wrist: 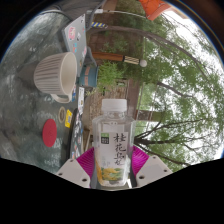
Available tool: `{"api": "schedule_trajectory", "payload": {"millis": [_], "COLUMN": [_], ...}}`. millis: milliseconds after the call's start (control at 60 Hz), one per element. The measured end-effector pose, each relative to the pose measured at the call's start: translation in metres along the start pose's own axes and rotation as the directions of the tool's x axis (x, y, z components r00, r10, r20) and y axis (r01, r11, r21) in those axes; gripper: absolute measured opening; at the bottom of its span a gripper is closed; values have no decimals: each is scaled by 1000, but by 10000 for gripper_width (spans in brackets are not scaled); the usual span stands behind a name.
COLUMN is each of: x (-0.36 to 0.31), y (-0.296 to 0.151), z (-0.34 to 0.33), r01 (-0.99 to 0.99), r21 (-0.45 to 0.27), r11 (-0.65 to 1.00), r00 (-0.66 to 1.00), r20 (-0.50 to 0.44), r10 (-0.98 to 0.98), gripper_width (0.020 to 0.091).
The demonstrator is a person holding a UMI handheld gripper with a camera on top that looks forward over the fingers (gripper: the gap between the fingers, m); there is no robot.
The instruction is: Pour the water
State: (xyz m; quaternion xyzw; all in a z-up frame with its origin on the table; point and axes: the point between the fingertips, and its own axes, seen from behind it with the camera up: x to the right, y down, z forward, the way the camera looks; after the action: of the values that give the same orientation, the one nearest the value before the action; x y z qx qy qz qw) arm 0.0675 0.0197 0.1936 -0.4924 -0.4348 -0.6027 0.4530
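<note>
A clear plastic bottle [112, 140] with a white cap and a white-and-green label with yellow print stands between my fingers. My gripper [112, 163] is shut on the bottle, both magenta pads [88, 160] pressing its lower sides. The bottle looks upright or slightly raised. A pale beige cup [57, 75] with a handle sits on the glossy stone tabletop [30, 100], beyond the bottle and to its left, its mouth open toward me.
A small red disc [48, 129] and a yellow piece [68, 118] lie on the table left of the bottle. A card or booklet [72, 36] and a green-printed packet [108, 74] lie farther back. The tabletop reflects trees on the right side.
</note>
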Motion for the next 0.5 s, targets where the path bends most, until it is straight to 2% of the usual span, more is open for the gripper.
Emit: {"api": "schedule_trajectory", "payload": {"millis": [83, 133, 150, 183, 200, 217, 233, 250, 267, 283, 317, 333, 367, 383, 400, 417, 500], "x": [-8, -8, -5, 0, 1, 6, 10, 11, 15, 6, 23, 11, 14, 27, 27, 26, 9], "y": [-33, -46, -51, -58, -60, -68, -71, -68, -71, -80, -81, -88, -87, -91, -90, -90, -86], "z": [2, 10, 12, 10, -4, 14, 12, -9, -11, 14, -11, 13, 10, 14, 12, 9, 0], "r01": [277, 397, 444, 520, 555, 588, 622, 655, 683, 692, 739, 738, 755, 769, 773, 769, 784], "r21": [67, 84, 113, 129, 108, 139, 140, 112, 113, 103, 117, 107, 105, 156, 158, 120, 126], "r11": [959, 914, 889, 844, 825, 797, 771, 747, 721, 715, 664, 667, 647, 620, 615, 628, 608], "r00": [961, 918, 895, 854, 832, 809, 783, 755, 729, 718, 671, 670, 651, 639, 635, 637, 619], "r20": [9, -21, -8, -43, -82, -84, -105, -141, -160, -196, -215, -232, -239, -205, -204, -226, -238], "r10": [-278, -397, -446, -519, -549, -582, -613, -641, -666, -667, -709, -705, -721, -741, -745, -737, -749], "gripper_width": [464, 464, 465, 464, 465, 465, 463, 463, 465, 464, 465, 466, 465, 464, 467, 467, 466]}}
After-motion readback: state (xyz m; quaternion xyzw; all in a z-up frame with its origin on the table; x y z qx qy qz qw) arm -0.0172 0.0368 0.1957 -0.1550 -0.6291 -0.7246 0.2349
